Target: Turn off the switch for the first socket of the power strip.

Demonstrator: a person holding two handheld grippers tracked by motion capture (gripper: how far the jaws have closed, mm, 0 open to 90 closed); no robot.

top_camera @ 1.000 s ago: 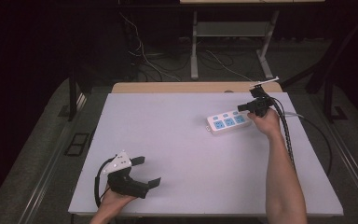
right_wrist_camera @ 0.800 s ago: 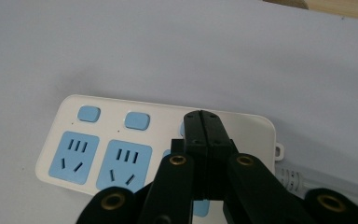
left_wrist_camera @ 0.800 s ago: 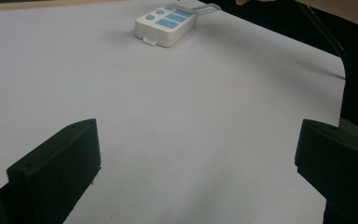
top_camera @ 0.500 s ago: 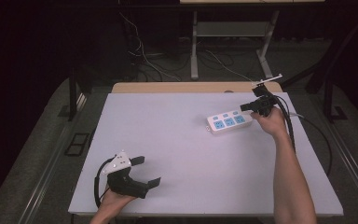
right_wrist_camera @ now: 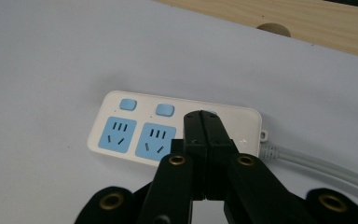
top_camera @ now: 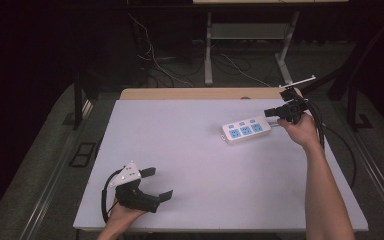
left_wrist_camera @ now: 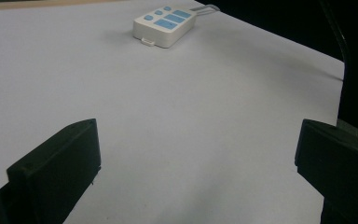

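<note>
A white power strip (top_camera: 246, 130) with blue sockets and blue switches lies flat at the table's far right, its grey cord (right_wrist_camera: 317, 163) running off to the right. My right gripper (top_camera: 267, 113) hovers just above the strip's right end, jaws pressed together with nothing between them. In the right gripper view the closed tips (right_wrist_camera: 200, 116) cover the third switch of the strip (right_wrist_camera: 135, 135). My left gripper (top_camera: 158, 183) rests near the front left edge, jaws wide apart and empty. In the left gripper view the jaws (left_wrist_camera: 196, 140) frame bare table, with the strip (left_wrist_camera: 165, 25) far off.
The white table top (top_camera: 190, 165) has a wooden strip (top_camera: 200, 93) along its far edge, with a round hole (right_wrist_camera: 272, 29) in it. Black cables (top_camera: 330, 135) trail from the right gripper over the right side. Table legs and wires stand on the dark floor behind.
The right hand has lifted its shut gripper up and slightly right, off the strip's end. The left gripper and the strip have stayed put.
</note>
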